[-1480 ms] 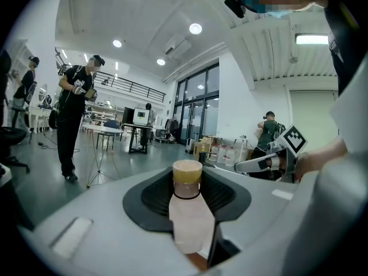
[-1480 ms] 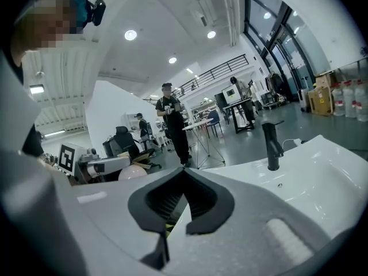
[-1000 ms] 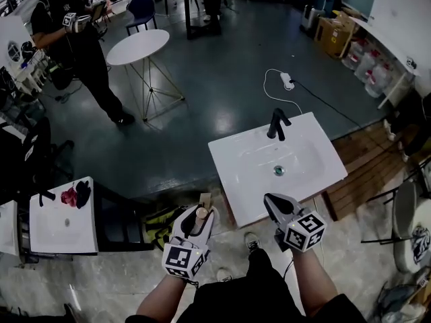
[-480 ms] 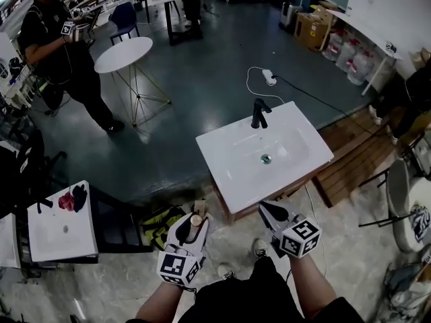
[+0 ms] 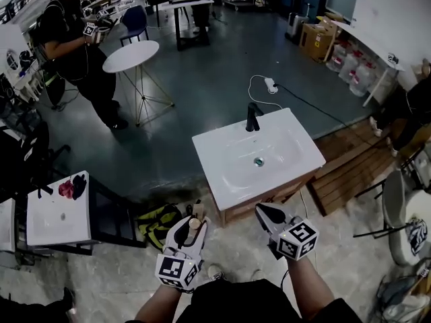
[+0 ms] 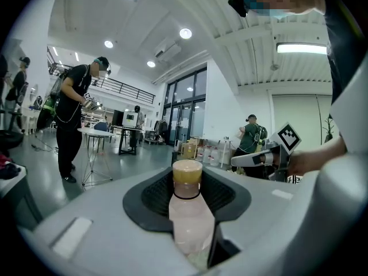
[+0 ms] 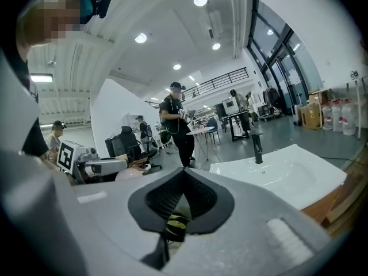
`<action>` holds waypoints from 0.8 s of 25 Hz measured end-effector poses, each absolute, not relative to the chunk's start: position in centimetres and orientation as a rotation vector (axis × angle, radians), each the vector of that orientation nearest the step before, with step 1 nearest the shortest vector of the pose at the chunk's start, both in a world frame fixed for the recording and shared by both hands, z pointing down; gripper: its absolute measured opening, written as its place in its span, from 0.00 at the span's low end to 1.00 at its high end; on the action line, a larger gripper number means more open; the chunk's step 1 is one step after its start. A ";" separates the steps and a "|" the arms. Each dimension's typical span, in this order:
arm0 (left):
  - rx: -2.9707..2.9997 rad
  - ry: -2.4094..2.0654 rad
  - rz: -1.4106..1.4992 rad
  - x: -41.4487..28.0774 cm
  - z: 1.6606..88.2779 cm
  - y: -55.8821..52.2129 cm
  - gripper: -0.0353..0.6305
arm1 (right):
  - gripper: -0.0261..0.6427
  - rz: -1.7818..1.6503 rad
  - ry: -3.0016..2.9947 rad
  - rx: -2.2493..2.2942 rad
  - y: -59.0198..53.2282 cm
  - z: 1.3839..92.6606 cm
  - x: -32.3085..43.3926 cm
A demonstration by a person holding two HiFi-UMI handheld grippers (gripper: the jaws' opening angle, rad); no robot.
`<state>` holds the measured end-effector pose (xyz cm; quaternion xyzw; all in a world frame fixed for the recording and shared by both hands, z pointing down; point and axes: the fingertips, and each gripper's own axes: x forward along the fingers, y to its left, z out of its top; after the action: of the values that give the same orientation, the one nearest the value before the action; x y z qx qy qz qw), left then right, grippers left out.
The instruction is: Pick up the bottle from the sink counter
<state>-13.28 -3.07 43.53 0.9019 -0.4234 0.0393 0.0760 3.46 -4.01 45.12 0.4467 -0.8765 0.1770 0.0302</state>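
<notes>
The left gripper (image 5: 190, 225) is clamping the pale translucent plastic bottle with a tan cap (image 6: 187, 210) lengthwise between its jaws, cap forward, while the right gripper (image 5: 264, 210), jaws together, is hovering nearer the white rectangular sink counter (image 5: 219, 177) ahead.

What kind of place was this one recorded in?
Probably a lab or workshop hall staged for recording, not a real bathroom: a white sink unit stands free on open floor, a second sink unit sits nearby, and another person stands by a round table.
</notes>
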 end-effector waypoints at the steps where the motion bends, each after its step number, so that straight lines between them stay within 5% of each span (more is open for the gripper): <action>1: 2.699 -1.280 0.116 -12.8 43.5 -2.6 0.26 | 0.04 0.542 -2.709 1.363 -3.6 45.0 3.9; 20: 2.633 -1.383 0.107 -5.0 44.1 5.5 0.26 | 0.04 0.547 -2.758 1.215 4.0 45.6 10.3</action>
<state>-4.97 5.51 44.07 0.8816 -0.4632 0.0359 0.0829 10.29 4.00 45.56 0.3962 -0.8998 0.1784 0.0392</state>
